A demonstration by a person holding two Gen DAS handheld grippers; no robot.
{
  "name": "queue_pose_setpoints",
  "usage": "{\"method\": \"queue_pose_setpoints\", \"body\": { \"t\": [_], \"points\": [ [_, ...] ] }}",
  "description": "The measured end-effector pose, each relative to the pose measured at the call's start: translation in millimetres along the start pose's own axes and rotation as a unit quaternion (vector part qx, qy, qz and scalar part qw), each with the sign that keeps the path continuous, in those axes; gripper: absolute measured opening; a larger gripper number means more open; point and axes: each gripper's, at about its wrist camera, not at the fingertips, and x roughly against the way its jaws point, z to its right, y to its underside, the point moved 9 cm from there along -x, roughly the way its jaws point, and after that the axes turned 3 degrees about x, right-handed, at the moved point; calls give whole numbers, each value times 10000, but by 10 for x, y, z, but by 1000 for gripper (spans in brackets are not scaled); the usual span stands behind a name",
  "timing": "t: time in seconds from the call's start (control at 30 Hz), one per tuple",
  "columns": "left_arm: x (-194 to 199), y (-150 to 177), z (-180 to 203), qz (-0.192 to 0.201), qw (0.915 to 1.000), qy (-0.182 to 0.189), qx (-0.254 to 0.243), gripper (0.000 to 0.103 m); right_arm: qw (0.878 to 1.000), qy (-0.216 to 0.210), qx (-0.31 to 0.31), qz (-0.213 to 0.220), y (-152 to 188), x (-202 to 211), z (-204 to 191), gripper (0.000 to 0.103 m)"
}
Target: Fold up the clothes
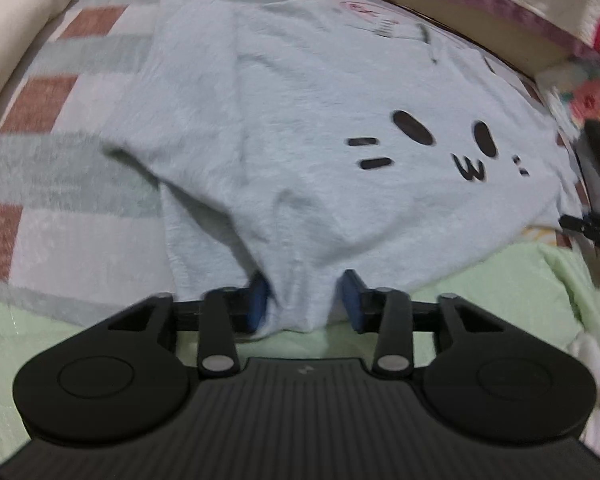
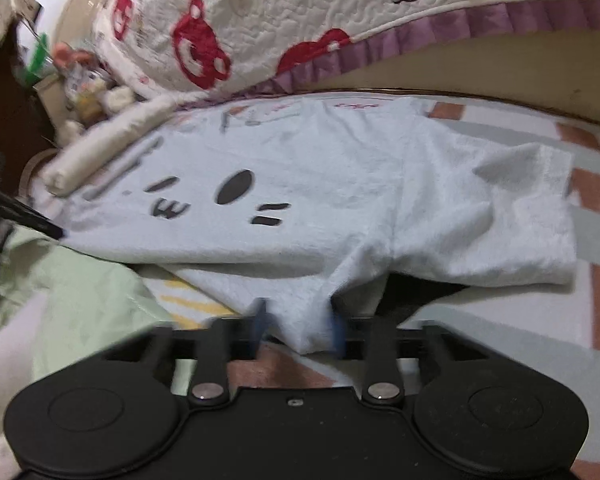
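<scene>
Left gripper (image 1: 306, 300): blue pads (image 1: 258, 300) closed onto a bunched fold of pale fabric, held low. Right gripper (image 2: 300, 322): likewise clamped on bunched fabric, fingers pointing forward, level.

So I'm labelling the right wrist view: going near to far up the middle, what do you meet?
right gripper → light blue T-shirt → checked bedsheet → bed frame edge → strawberry quilt
</scene>
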Motion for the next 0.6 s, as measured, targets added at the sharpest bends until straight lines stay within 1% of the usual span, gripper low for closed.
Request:
{"method": "queue_pose_setpoints", "body": {
  "t": [0.03, 0.07, 0.13, 0.2, 0.27, 0.37, 0.47, 0.53, 0.6],
  "points": [
    [11, -29, -37, 6, 10000, 12, 92, 4, 9998, -120, -139, 82, -51, 32, 35, 6],
    [44, -74, -78, 59, 9998, 13, 184, 3, 9992, -240, -278, 163, -102, 65, 70, 6],
    [258, -252, -179, 459, 9983, -42, 360, 3, 9973, -443, -487, 318, -228, 144, 134, 5],
    [453, -403, -273, 864, 9950, -62, 495, 3, 9965, -521, -469, 448, -424, 262, 175, 4],
    [522, -485, -339, 1130, 9912, 13, 688, 3, 9980, -484, -230, 345, -516, 268, 165, 4],
    [315, -438, -413, 1024, 9901, -41, 956, 3, 9990, -425, -39, 116, -509, 142, 156, 4],
    [108, -385, -486, 896, 9883, -64, 1230, 4, 9986, -454, -284, -17, -459, 1, 231, 5],
    [-14, -306, -535, 649, 9870, 160, 1463, 5, 9977, -513, -449, -64, -431, -49, 247, 7],
    [-11, -244, -587, 539, 9839, 384, 1661, 6, 9966, -587, -571, -107, -399, -74, 238, 10]
  ]
}}
